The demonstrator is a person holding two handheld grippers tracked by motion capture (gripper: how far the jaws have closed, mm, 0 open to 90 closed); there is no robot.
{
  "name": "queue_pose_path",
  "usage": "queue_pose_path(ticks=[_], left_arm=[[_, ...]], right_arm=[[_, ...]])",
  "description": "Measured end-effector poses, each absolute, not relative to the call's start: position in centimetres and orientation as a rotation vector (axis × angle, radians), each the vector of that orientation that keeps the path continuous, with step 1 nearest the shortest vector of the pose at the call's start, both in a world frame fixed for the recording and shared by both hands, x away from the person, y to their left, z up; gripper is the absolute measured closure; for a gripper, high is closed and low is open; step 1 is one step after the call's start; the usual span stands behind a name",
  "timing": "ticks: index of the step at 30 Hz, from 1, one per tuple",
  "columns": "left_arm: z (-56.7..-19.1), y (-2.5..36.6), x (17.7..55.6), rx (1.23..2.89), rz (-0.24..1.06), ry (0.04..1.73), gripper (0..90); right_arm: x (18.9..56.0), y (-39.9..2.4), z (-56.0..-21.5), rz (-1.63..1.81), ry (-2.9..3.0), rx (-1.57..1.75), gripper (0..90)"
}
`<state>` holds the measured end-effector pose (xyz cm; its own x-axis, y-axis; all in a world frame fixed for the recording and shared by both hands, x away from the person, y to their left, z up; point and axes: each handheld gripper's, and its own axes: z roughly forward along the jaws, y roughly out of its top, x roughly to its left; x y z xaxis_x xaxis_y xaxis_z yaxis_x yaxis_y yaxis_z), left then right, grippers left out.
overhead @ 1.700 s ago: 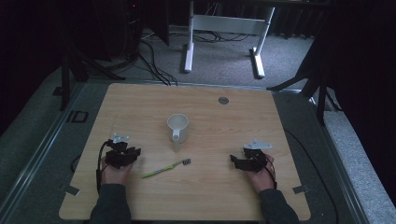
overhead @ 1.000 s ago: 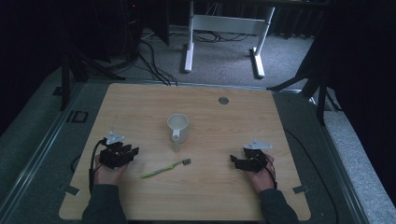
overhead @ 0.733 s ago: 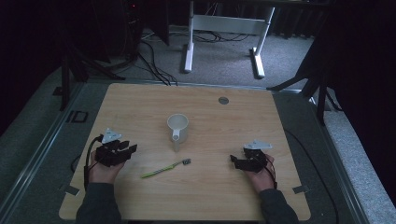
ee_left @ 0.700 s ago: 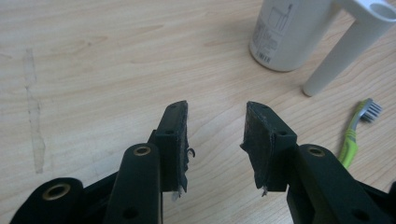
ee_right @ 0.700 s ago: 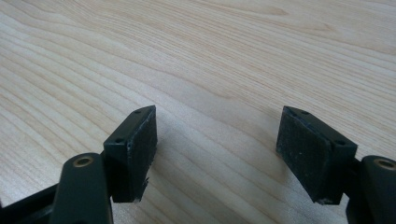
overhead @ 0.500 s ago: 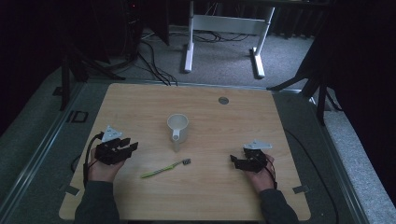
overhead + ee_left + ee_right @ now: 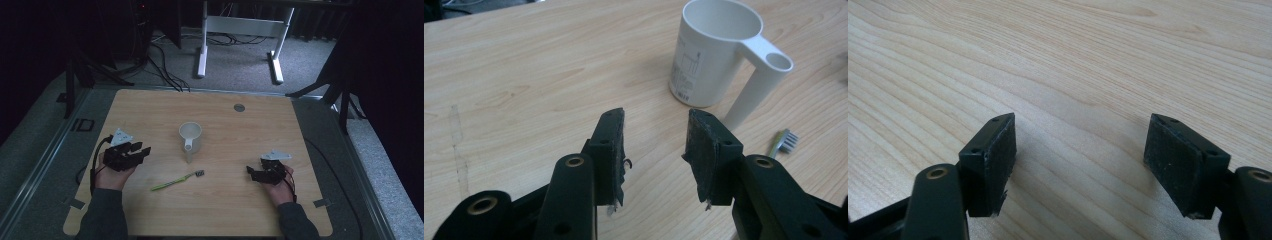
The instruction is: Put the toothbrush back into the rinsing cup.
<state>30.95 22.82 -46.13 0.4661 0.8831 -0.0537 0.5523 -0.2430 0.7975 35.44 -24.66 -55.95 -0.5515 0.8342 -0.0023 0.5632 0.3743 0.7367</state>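
Hovering with nothing between its just-opened jaws, the left hand-held gripper (image 7: 131,155) is facing the white plastic mug (image 7: 190,140) ahead; the green toothbrush (image 7: 177,180) is lying beside. The right hand-held gripper (image 7: 264,171) is resting wide apart, empty.

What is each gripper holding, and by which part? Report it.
Nothing is held. The left gripper and right gripper both have open, empty jaws.

The right gripper (image 7: 1080,150) hangs low over the light wooden table (image 7: 1088,55), its two black jaws standing wide apart with bare wood grain between their padded inner faces.
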Motion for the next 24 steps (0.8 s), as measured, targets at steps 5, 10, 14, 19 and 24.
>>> queue_pose_path(ticks=[5, 10, 14, 19, 24], left_arm=[[-45.4, 22.7, 31.1, 1.938, 0.537, 1.178, 59.6], [-44.9, 22.6, 31.4, 1.957, 0.544, 1.166, 59.5], [-44.5, 22.5, 31.6, 1.972, 0.550, 1.139, 59.7], [-43.9, 22.6, 31.8, 1.980, 0.543, 1.114, 59.9], [-43.1, 22.7, 31.9, 1.983, 0.554, 1.098, 60.0]], right_arm=[[35.4, -24.6, -55.9, 0.994, 2.265, 1.219, 28.5], [35.4, -24.6, -55.9, 0.994, 2.265, 1.219, 28.5], [35.4, -24.7, -55.9, 0.992, 2.266, 1.218, 28.5], [35.4, -24.7, -55.9, 0.993, 2.265, 1.218, 28.5], [35.4, -24.6, -55.9, 0.993, 2.265, 1.219, 28.5]])
